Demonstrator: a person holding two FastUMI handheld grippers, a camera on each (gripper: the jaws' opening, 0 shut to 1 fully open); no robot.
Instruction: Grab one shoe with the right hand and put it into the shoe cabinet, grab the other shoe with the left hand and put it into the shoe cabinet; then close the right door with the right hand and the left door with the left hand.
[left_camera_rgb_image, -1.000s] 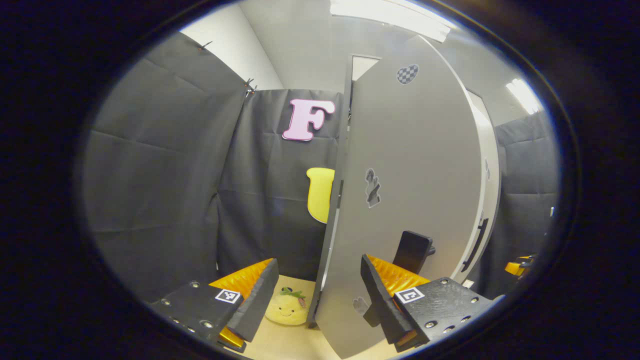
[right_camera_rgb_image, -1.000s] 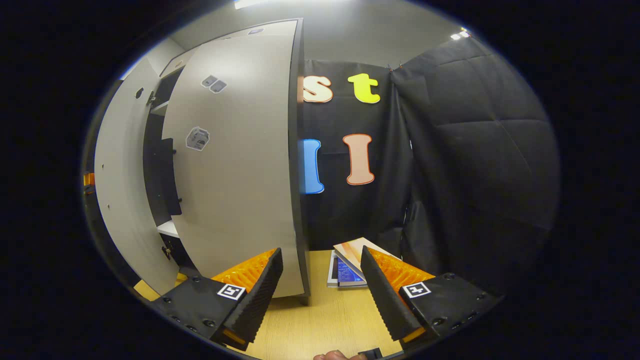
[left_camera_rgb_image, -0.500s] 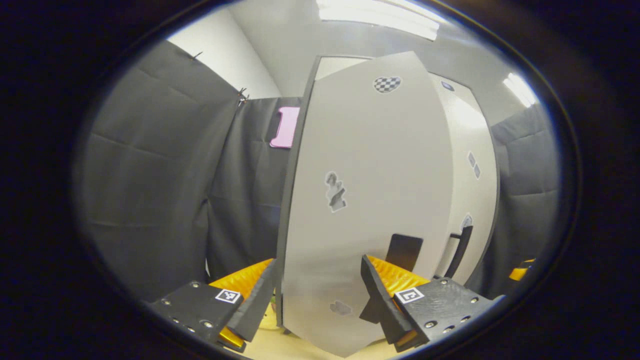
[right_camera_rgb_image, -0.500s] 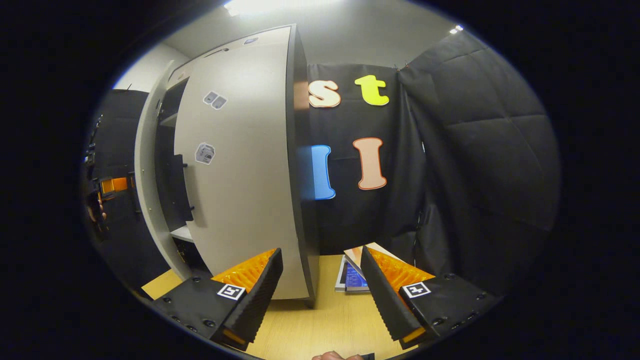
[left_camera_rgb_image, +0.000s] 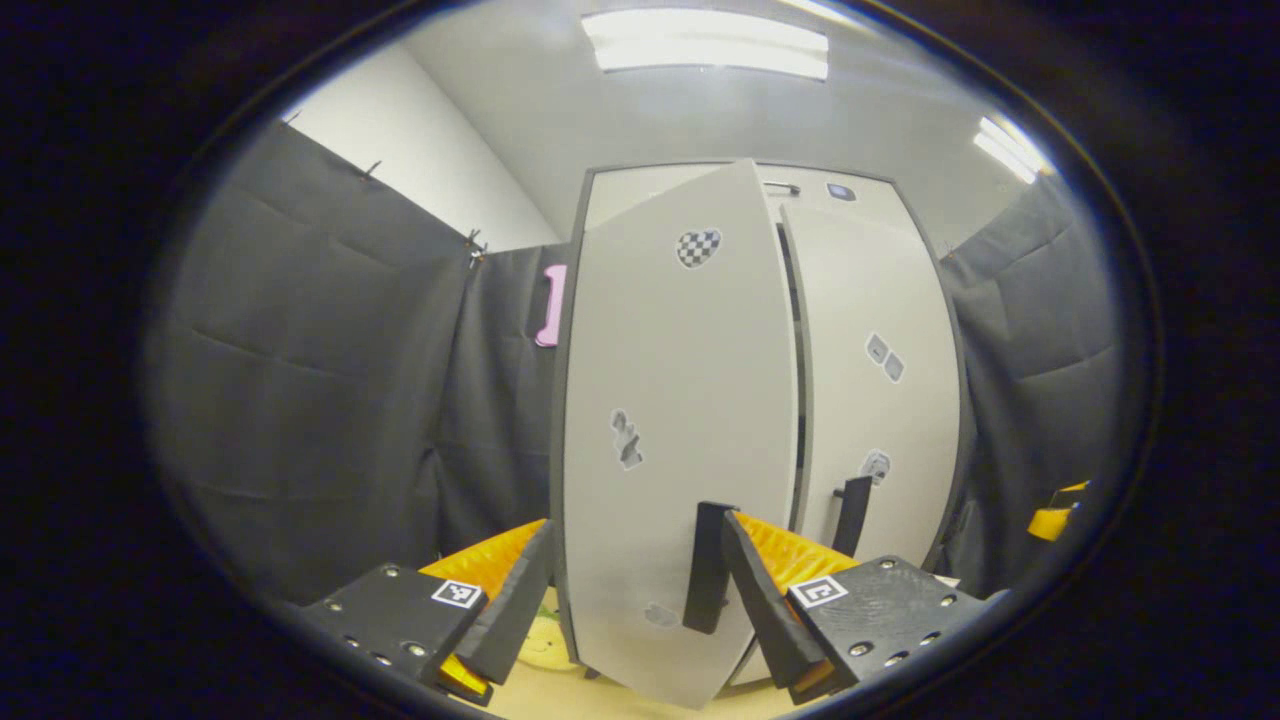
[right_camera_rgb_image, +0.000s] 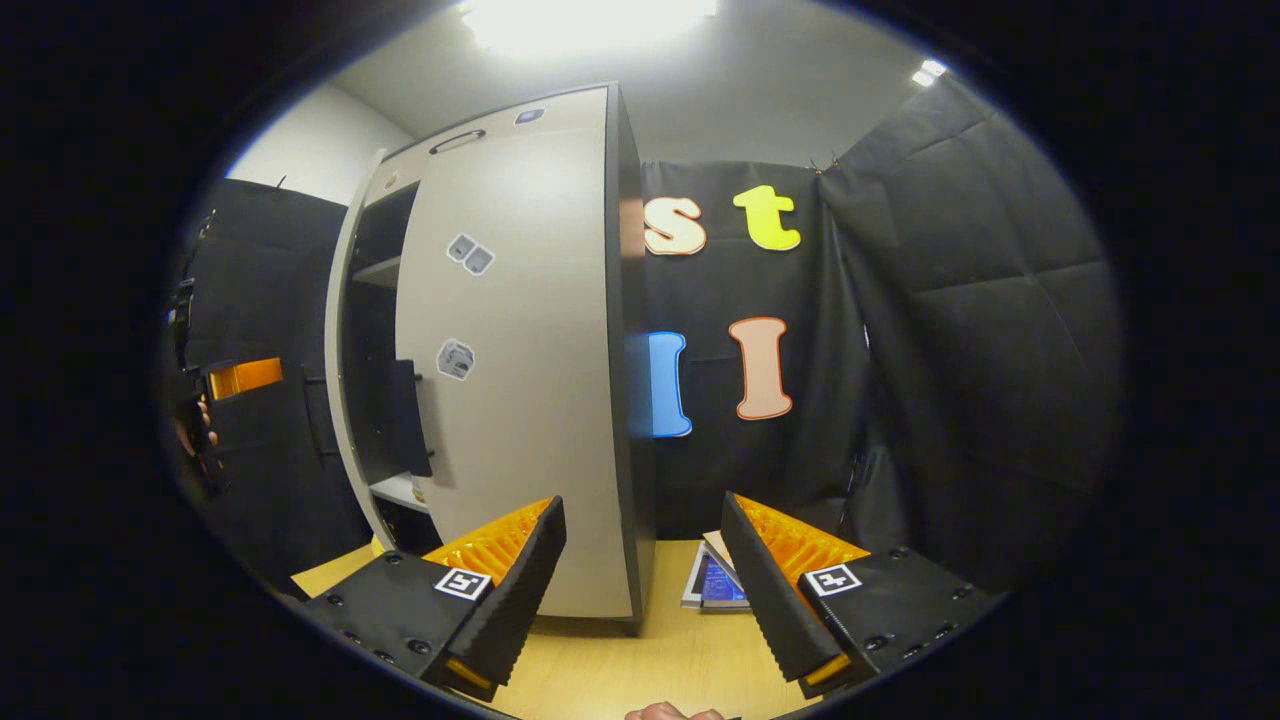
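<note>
The grey shoe cabinet faces me in the left gripper view. Its left door (left_camera_rgb_image: 680, 400) stands slightly ajar and its right door (left_camera_rgb_image: 870, 400) is almost flush, with a narrow dark gap between them. My left gripper (left_camera_rgb_image: 637, 560) is open right in front of the left door, one finger beside that door's black handle (left_camera_rgb_image: 703, 570). My right gripper (right_camera_rgb_image: 640, 590) is open and holds nothing, low beside the right door (right_camera_rgb_image: 520, 380) and the cabinet's dark right side. Past that door's black handle (right_camera_rgb_image: 405, 415) a dark slice of shelves shows. The shoes are hidden.
A small stack of books (right_camera_rgb_image: 715, 582) lies on the wooden table (right_camera_rgb_image: 620, 670) behind the right gripper's fingers. A yellow plush toy (left_camera_rgb_image: 548, 640) peeks out by the cabinet's left foot. A hand (right_camera_rgb_image: 190, 440) shows at the far left. Black cloth walls surround the cabinet.
The left door has swung from wide open to almost closed, with the left gripper following it. The right gripper has drawn back a little from the right door.
</note>
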